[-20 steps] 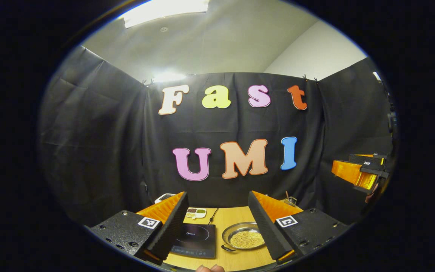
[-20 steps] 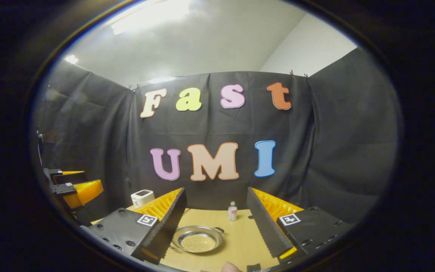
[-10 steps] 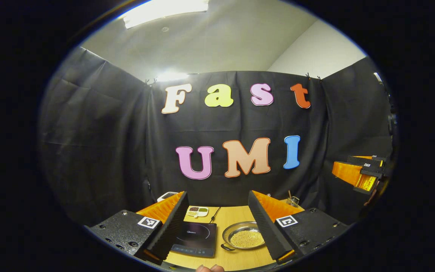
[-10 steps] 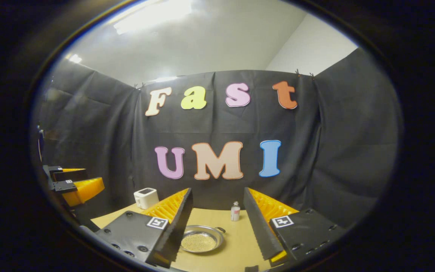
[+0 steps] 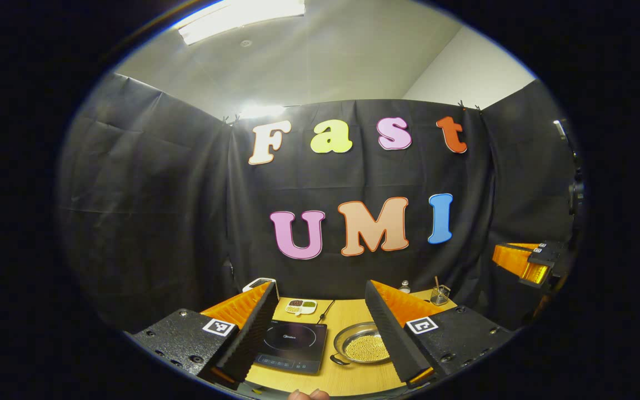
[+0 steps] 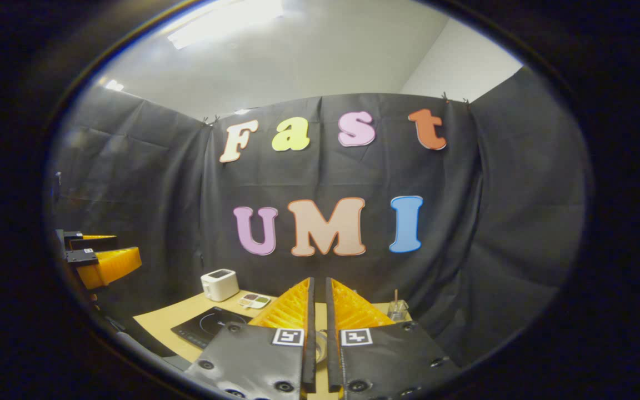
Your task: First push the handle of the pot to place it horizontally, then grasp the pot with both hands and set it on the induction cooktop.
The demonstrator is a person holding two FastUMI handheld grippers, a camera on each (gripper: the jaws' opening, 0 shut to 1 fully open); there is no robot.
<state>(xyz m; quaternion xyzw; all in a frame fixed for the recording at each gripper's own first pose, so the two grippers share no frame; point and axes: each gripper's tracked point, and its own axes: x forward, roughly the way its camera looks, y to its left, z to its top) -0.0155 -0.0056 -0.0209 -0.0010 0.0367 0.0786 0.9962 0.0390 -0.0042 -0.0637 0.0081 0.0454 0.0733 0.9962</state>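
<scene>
Two small handles stick out from the pot (image 5: 362, 344), and one (image 5: 338, 361) shows at its near left edge in the left gripper view. The pot is a shallow metal dish full of little yellow beads. It sits on the wooden table (image 5: 348, 319), just right of the black induction cooktop (image 5: 292, 344).

I think it will feel stiff and smooth, so it may slip. It is likely light, but the beads can roll and spill if you tip it. Take hold at the rim or the handles, one on each side, and keep it flat.

Your left gripper (image 5: 320, 311) has its fingers wide apart, with the cooktop and pot between them, far below. Your right gripper (image 6: 318, 311) has its fingers almost together, with a thin gap and nothing held. That closed shape looks good for pushing the handle.

Other things sit at the back: a white toaster (image 6: 219, 284), a small tray of colours (image 5: 301, 306), a little bottle (image 5: 404, 286) and a glass with a stick (image 5: 439, 294). A black cord (image 5: 324, 311) runs behind the cooktop. None of them stands between the pot and the cooktop.
</scene>
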